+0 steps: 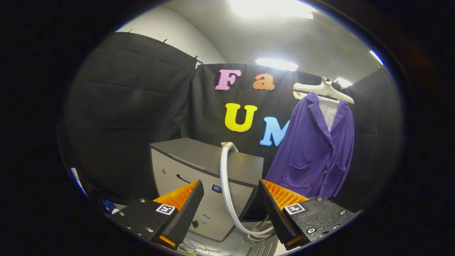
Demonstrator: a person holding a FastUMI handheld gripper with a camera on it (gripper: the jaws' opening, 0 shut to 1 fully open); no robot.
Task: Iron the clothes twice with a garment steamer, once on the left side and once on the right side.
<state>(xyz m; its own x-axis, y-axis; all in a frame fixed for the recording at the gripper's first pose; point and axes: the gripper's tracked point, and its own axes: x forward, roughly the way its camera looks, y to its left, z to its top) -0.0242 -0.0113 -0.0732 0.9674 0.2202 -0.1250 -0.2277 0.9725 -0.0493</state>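
The gripper (231,209) is wide apart, holding nothing; the steamer head (261,231) lies low between the fingers, its hose (224,185) rising to the box (202,170); close squarely on the handle; the purple jacket (314,149) hangs beyond, right.

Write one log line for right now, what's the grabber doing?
gripper: open, holding nothing | hose: between fingers, ahead | steamer box: ahead | purple jacket: hanging beyond, untouched | ironing: not started

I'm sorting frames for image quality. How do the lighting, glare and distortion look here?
Gripper view: ceiling lights blow out to white glare; fisheye bends the wall edges; the purple jacket on its hanger and the hose stay sharp and evenly lit; the open gripper shows clearly, holding nothing.
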